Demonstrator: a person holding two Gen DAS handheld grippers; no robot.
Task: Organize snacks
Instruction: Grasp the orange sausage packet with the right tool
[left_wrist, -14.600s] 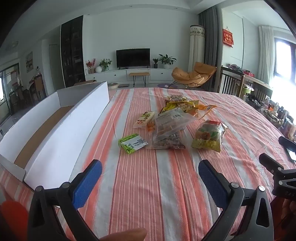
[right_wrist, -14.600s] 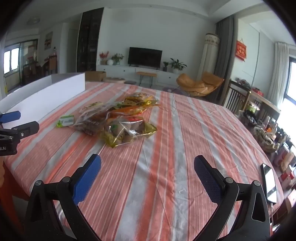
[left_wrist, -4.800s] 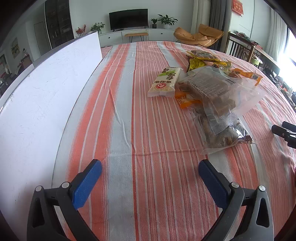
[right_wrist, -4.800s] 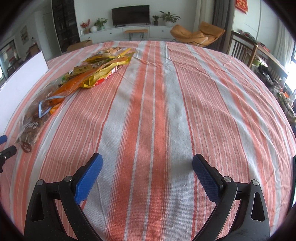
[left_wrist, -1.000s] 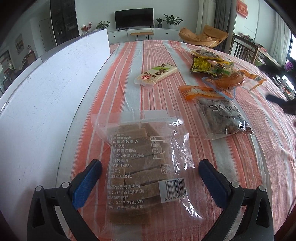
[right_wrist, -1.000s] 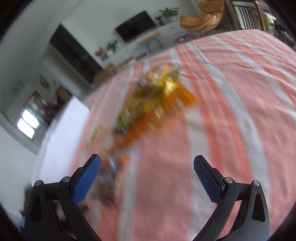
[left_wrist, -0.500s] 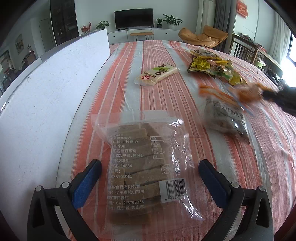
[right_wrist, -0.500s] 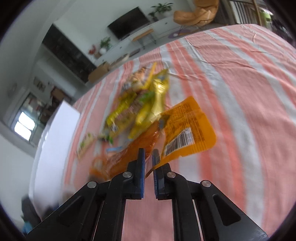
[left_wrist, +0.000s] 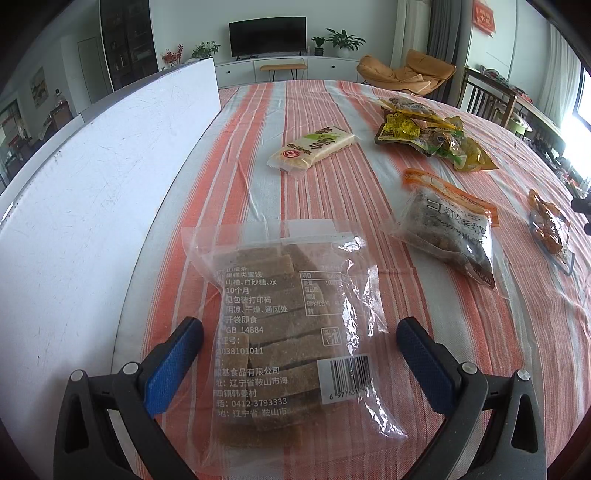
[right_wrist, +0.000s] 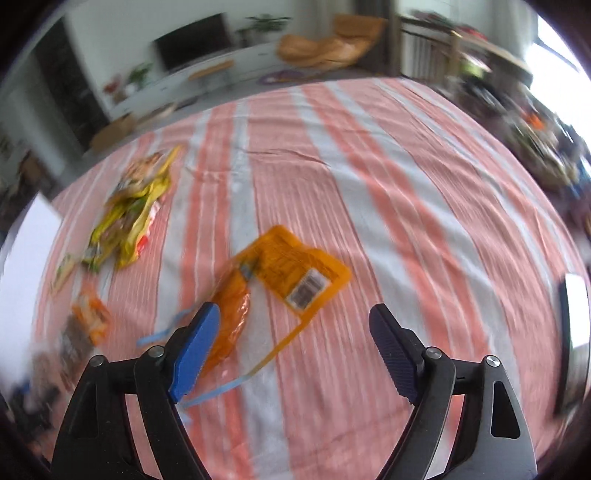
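Observation:
A clear bag of brown bars (left_wrist: 291, 332) lies on the striped cloth (left_wrist: 258, 192), and my left gripper (left_wrist: 299, 328) hovers open with a finger on each side of it. Farther off lie a cream packet (left_wrist: 314, 147), yellow snack bags (left_wrist: 428, 136) and a dark snack bag (left_wrist: 450, 229). An orange pouch (right_wrist: 288, 273) lies flat on the cloth at the tips of my right gripper (right_wrist: 293, 325). Its jaws are opening, the pouch's near edge reaches between them, and no pad presses on it. The same pouch (left_wrist: 548, 229) shows at the far right of the left wrist view.
A tall white box wall (left_wrist: 92, 206) runs along the left side of the table. A phone (right_wrist: 574, 325) lies near the right edge. Yellow bags (right_wrist: 129, 218) and the dark bag (right_wrist: 81, 332) sit left of the orange pouch. Chairs and a cluttered side table stand beyond.
The right gripper closed on the orange pouch, pulled it right, away from the pile, then spread its jaws and left it on the cloth. The left gripper stayed still.

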